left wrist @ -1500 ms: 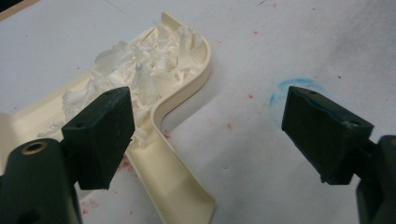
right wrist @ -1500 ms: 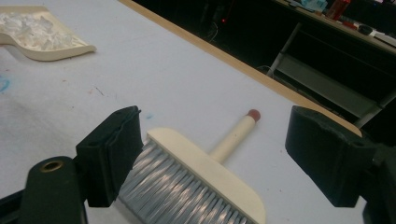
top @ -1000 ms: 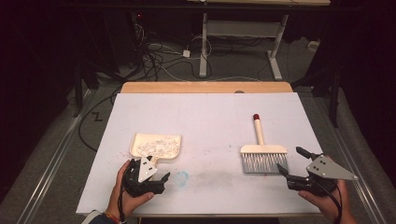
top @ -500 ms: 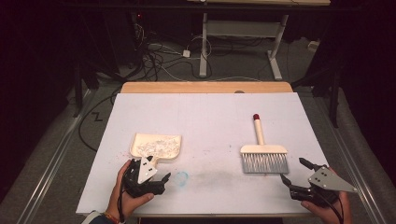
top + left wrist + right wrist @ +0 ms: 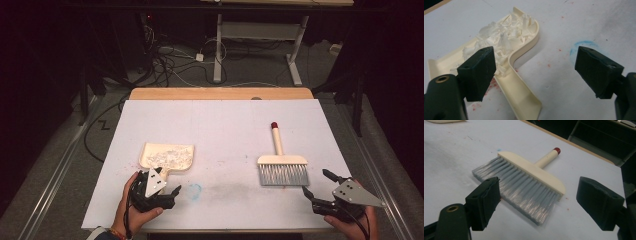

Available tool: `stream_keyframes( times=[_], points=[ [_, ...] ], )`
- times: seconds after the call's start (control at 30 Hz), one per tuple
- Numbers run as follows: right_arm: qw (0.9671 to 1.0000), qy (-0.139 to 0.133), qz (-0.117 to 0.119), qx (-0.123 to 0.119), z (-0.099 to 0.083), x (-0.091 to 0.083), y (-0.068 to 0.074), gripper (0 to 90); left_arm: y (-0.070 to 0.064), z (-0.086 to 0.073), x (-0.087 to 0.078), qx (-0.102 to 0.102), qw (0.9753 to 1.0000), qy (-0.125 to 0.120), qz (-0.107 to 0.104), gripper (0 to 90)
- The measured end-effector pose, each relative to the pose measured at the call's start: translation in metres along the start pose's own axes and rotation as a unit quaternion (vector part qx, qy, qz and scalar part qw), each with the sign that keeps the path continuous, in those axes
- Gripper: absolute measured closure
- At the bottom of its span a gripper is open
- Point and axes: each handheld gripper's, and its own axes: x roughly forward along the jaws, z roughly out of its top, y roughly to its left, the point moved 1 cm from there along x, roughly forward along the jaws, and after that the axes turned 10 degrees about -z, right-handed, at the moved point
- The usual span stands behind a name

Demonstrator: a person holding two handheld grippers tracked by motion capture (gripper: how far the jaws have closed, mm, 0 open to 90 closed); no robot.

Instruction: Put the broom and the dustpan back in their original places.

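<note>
Judging by its thin plastic, you should pinch the light, stiff dustpan (image 5: 521,82) near the table's (image 5: 225,125) front-left corner by its handle, keeping the shavings (image 5: 504,37) level; both grippers' fingers (image 5: 477,72) gape empty.

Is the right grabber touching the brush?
Apart. In the right gripper view, the right gripper stands open, and bare white table shows between its jaws and the brush.

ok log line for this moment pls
left gripper: open, by dustpan handle | right gripper: open, near brush | dustpan holds white scraps
</note>
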Motion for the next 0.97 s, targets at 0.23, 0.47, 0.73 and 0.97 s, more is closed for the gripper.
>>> stream_keyframes(
  times=[0.23,0.47,0.73,0.97],
  points=[
    [1.0000,-0.003,-0.008,-0.004,0.0029,-0.0032,-0.0020,19.7,-0.0006,0.0006,0.0002,0.003,1.0000,0.001,-0.002,16.3],
    [1.0000,-0.005,-0.008,-0.001,0.0032,-0.0043,-0.0027,19.6,-0.0022,0.0012,0.0013,0.005,1.0000,0.003,-0.003,16.3],
    [1.0000,-0.005,-0.001,-0.005,0.0039,-0.0007,-0.0006,19.6,-0.0007,0.0003,0.0010,0.003,1.0000,0.005,-0.002,16.4],
    [1.0000,-0.006,0.001,-0.008,0.0055,0.0044,0.0005,19.6,-0.0005,-0.0001,-0.0002,-0.004,1.0000,0.004,0.002,16.4]
  ],
)
